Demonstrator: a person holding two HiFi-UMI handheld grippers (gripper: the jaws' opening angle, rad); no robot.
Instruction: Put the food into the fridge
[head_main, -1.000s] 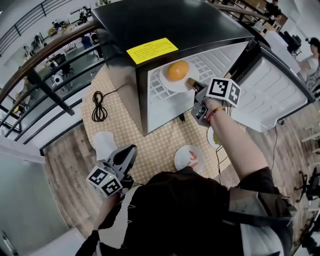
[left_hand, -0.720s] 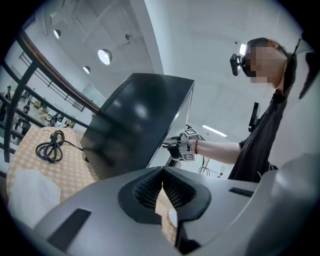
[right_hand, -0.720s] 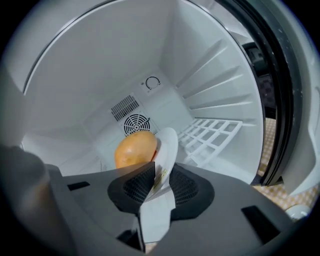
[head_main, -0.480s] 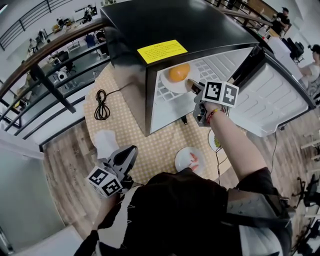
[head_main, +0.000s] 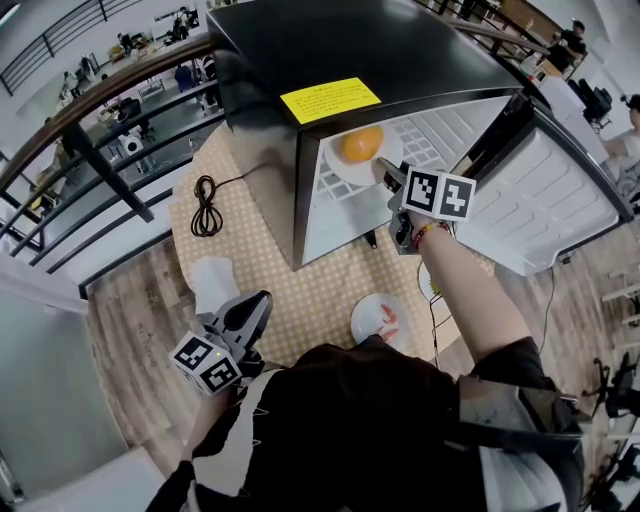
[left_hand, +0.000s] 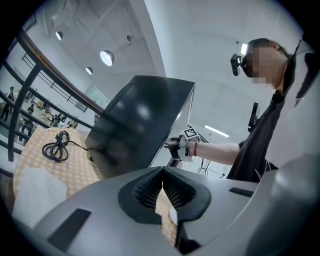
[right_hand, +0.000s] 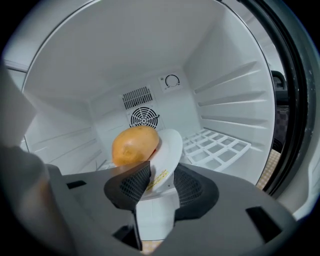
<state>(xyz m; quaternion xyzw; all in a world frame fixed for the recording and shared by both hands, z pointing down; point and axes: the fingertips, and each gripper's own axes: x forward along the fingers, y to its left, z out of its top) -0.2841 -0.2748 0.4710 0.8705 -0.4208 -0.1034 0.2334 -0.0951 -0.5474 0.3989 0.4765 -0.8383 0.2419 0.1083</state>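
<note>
A round yellow-orange food (head_main: 360, 143) lies on a white plate (head_main: 345, 168) on the wire shelf of the open black fridge (head_main: 350, 45). My right gripper (head_main: 386, 173) reaches into the fridge mouth at the plate's near rim. Seen from the right gripper view, the plate (right_hand: 169, 149) stands tilted with the food (right_hand: 134, 145) beside it. Its rim lies between the jaws of the right gripper (right_hand: 159, 182), which have just been opening, and a gap shows at the right pad. My left gripper (head_main: 252, 310) hangs low at the left, shut and empty.
The fridge door (head_main: 560, 190) swings open to the right. On the dotted tablecloth lie a small plate (head_main: 378, 322) with something red, another plate (head_main: 428, 282) partly under my arm, a black cable (head_main: 204, 210) and a white tissue (head_main: 212, 283). A railing runs behind the table.
The right gripper has rolled at the plate's rim, its marker cube turning, and stayed by the fridge mouth. The plate and food rest on the shelf. The left gripper has not moved.
</note>
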